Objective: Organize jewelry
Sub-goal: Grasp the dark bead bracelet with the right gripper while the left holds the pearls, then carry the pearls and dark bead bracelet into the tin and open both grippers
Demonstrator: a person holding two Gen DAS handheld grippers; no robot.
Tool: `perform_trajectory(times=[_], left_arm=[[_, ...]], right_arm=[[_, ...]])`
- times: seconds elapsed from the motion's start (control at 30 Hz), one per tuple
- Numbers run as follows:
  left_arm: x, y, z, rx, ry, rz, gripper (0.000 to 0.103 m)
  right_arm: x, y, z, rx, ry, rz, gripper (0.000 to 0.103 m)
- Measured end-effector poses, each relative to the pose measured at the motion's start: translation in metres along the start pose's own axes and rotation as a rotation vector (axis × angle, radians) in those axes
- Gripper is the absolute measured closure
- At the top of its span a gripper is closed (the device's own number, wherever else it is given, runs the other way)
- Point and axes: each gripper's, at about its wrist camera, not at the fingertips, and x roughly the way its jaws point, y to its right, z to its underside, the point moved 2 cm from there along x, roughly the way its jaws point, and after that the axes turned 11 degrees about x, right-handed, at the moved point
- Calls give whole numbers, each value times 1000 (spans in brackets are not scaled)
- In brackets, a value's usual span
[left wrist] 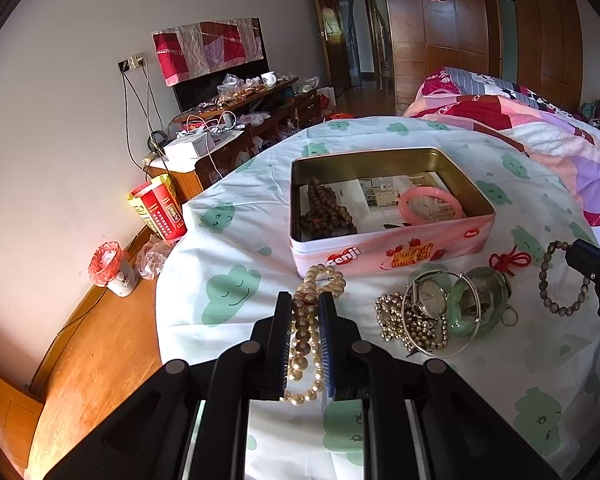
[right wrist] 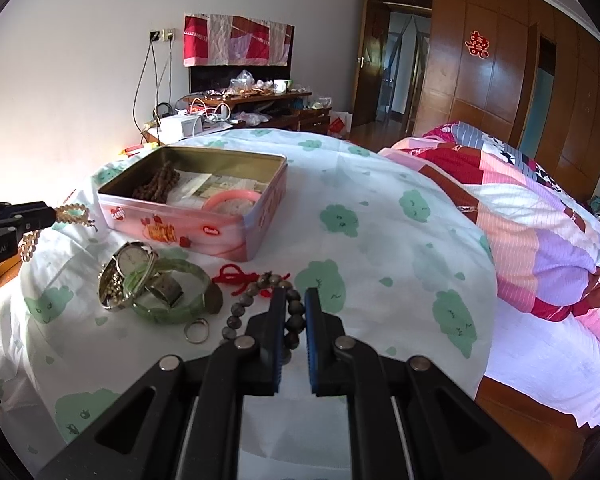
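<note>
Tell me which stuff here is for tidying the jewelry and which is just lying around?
For the job: pearl necklace in the left gripper, dark bead bracelet in the right gripper, pink tin, wristwatch, green bangle, small ring.

Just lying about: quilt, red box, white mug, lined cup.

Black left gripper point(left wrist: 305, 300), black right gripper point(right wrist: 294, 294), blue ribbed pads, silver round pivot pins (four each)
</note>
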Motion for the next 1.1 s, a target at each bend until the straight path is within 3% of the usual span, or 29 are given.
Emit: perform_trajectory(times=[1.1], left_arm=[[-10, -7, -47, 35, 72, -8, 90]], right_arm=[[-2, -13, -36, -40, 52, -65, 92]])
